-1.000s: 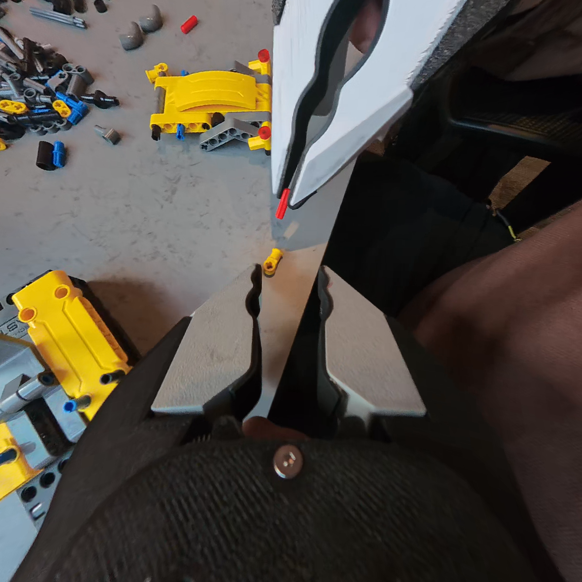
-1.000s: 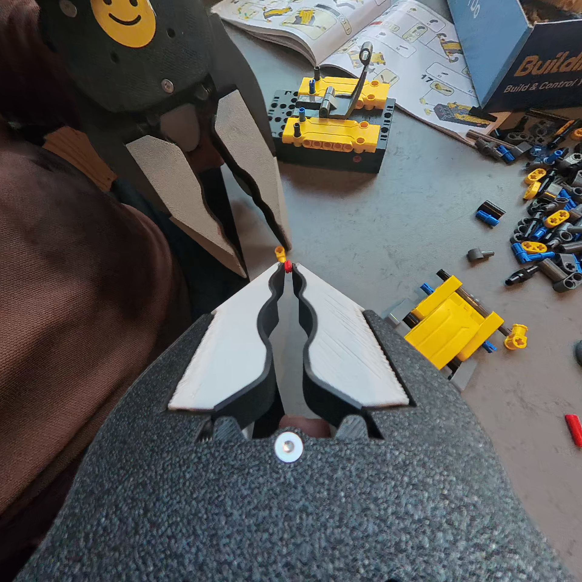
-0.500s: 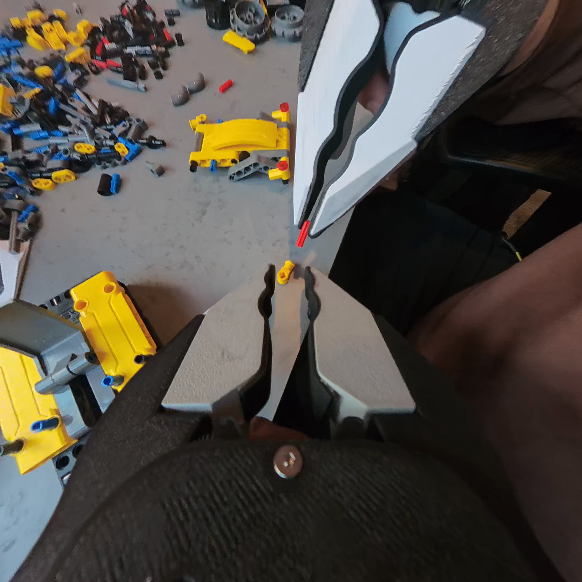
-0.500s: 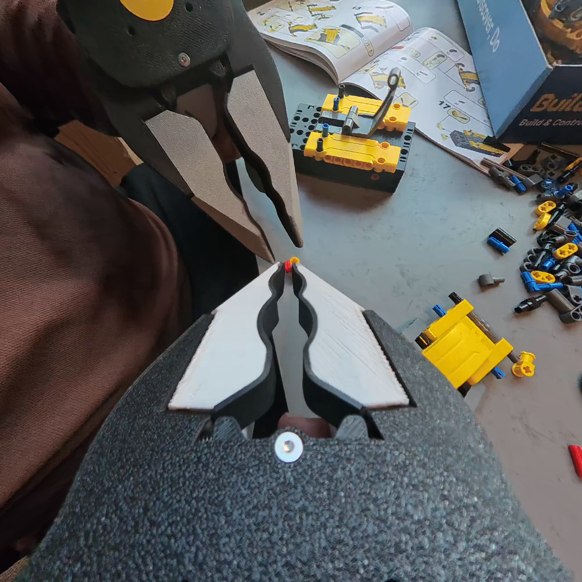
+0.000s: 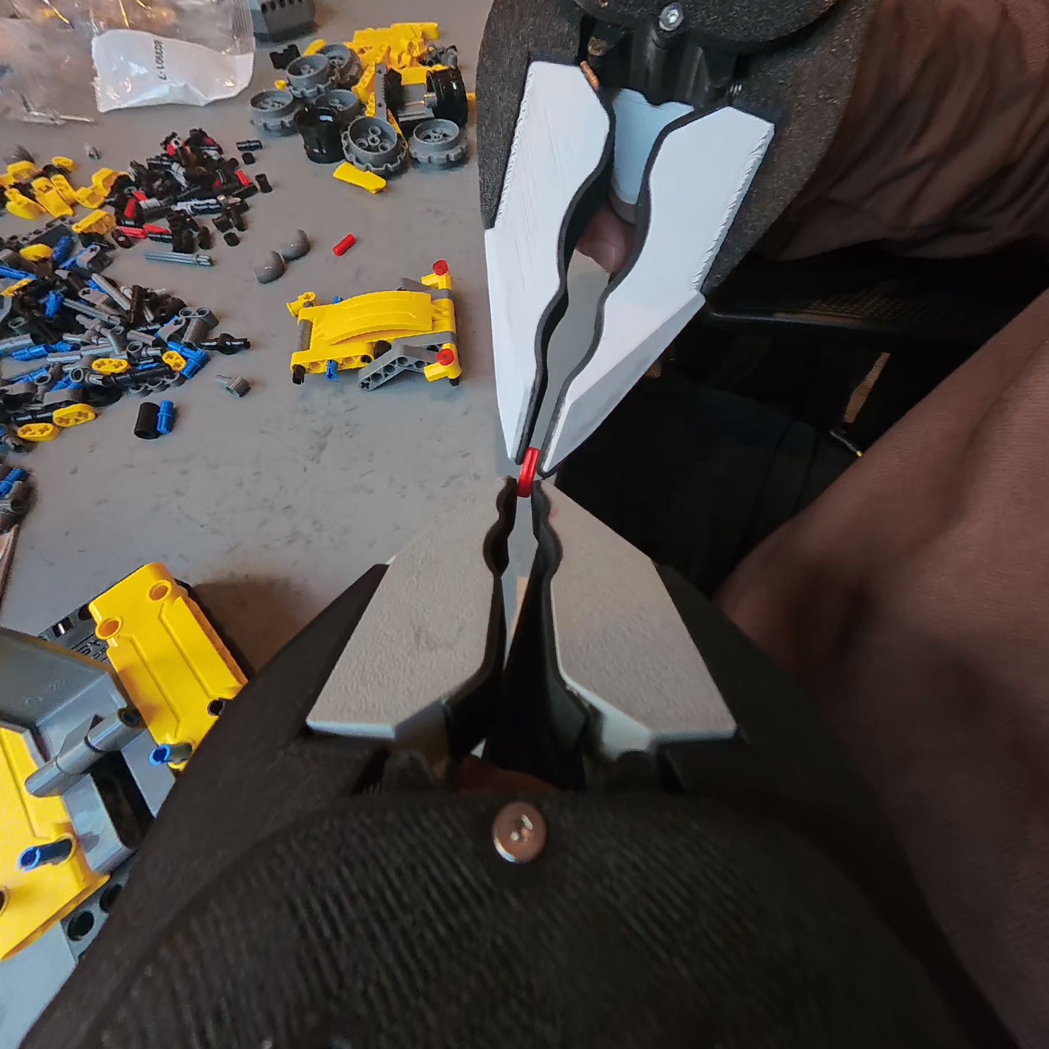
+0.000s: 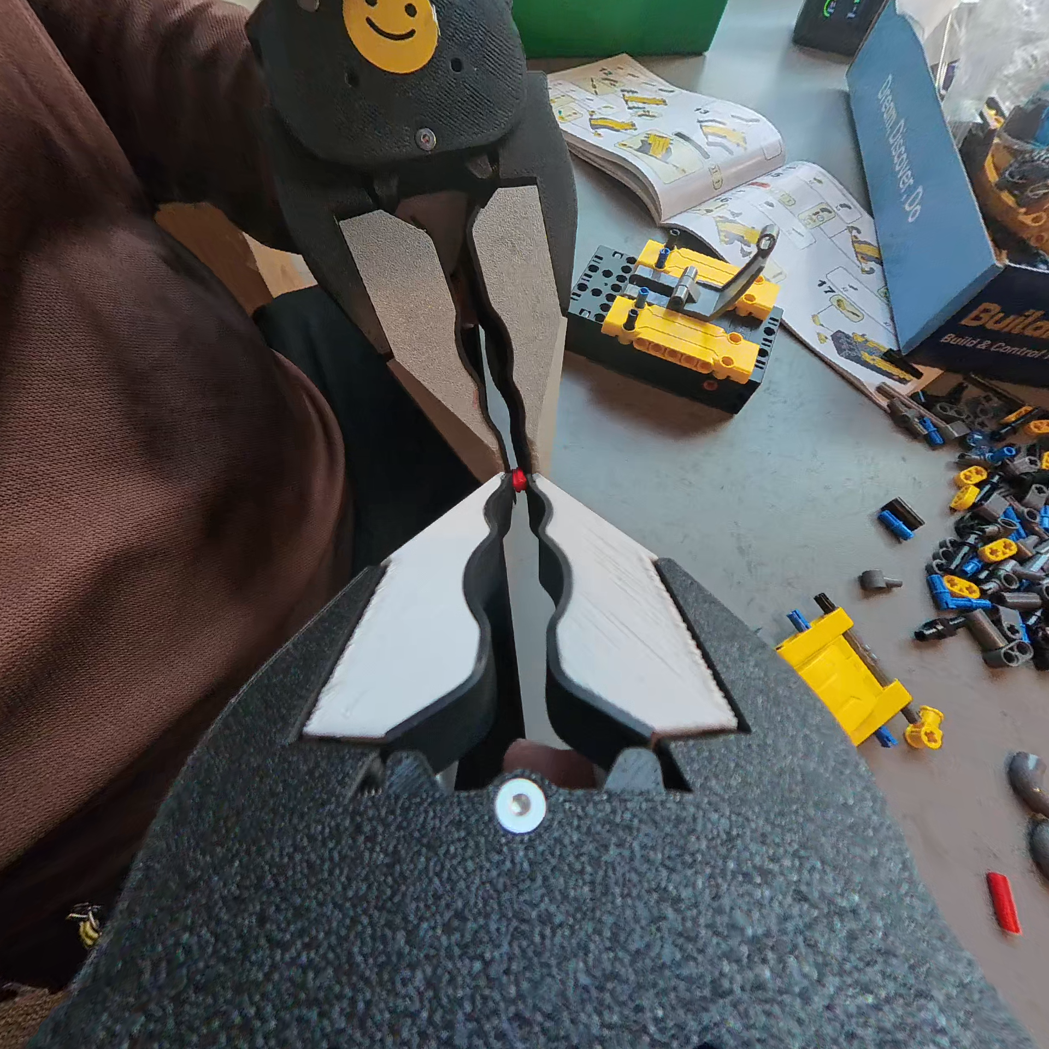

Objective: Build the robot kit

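My right gripper (image 5: 531, 461), with white fingers, comes down from the top of the left wrist view and is shut on a small red pin (image 5: 528, 471). My left gripper (image 5: 523, 491), with grey fingers, meets it tip to tip, and its jaws are closed around the pin's lower end. In the right wrist view the red pin (image 6: 517, 479) sits between the right gripper (image 6: 517, 487) and the left gripper (image 6: 517, 468), which carries a yellow smiley sticker. Both are held just above the grey table's near edge (image 5: 340, 482). No yellow connector shows.
A yellow sub-assembly (image 5: 374, 335) lies on the table, with a pile of loose parts (image 5: 113, 340) and grey wheels (image 5: 363, 125) behind it. A yellow-and-black block assembly (image 6: 681, 323), an open booklet (image 6: 681, 142) and a blue box (image 6: 919, 198) stand farther off. A brown sleeve (image 6: 142, 454) is alongside. Both grippers' tips are close together, under 4 cm apart.
The left gripper's jaws have closed from open. The grippers have come together tip to tip at the red pin. The small yellow connector seen between the left fingertips is out of sight.
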The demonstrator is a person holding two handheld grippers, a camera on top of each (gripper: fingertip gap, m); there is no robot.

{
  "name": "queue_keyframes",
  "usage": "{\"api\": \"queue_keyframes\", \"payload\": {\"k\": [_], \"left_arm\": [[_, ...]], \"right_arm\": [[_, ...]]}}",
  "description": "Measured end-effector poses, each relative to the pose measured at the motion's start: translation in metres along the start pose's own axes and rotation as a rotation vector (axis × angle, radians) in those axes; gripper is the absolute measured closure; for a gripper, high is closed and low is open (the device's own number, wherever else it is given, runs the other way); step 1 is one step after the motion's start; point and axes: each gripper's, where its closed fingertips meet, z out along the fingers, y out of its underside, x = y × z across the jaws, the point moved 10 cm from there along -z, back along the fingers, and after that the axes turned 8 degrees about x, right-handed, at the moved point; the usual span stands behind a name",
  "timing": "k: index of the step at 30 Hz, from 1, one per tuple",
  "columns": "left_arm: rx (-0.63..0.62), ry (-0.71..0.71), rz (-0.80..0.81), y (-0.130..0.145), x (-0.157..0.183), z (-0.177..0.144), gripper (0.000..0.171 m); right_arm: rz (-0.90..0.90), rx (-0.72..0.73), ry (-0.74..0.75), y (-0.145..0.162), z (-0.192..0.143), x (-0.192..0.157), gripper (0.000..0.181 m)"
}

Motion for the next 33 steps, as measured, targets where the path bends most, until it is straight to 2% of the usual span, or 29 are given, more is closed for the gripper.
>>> {"api": "queue_keyframes", "payload": {"k": [13, 24, 28, 30, 33], "left_arm": [[0.119, -0.152, 0.236, 0.001, 0.007, -0.003, 0.171], [0.094, -0.32, 0.483, 0.005, 0.016, 0.0, 0.171], [0.073, -0.417, 0.658, 0.009, 0.02, 0.003, 0.171], [0.065, -0.436, 0.656, 0.011, 0.022, 0.005, 0.17], [0.09, -0.41, 0.549, 0.011, 0.019, 0.002, 0.168]], "right_arm": [[0.041, 0.057, 0.019, -0.005, -0.007, 0.004, 0.176], [0.029, 0.051, 0.052, -0.005, -0.004, 0.005, 0.177], [0.043, 0.051, 0.058, -0.005, -0.002, 0.006, 0.177], [0.044, 0.045, 0.062, -0.004, -0.002, 0.006, 0.177], [0.042, 0.026, 0.071, -0.005, -0.001, 0.007, 0.177]]}}
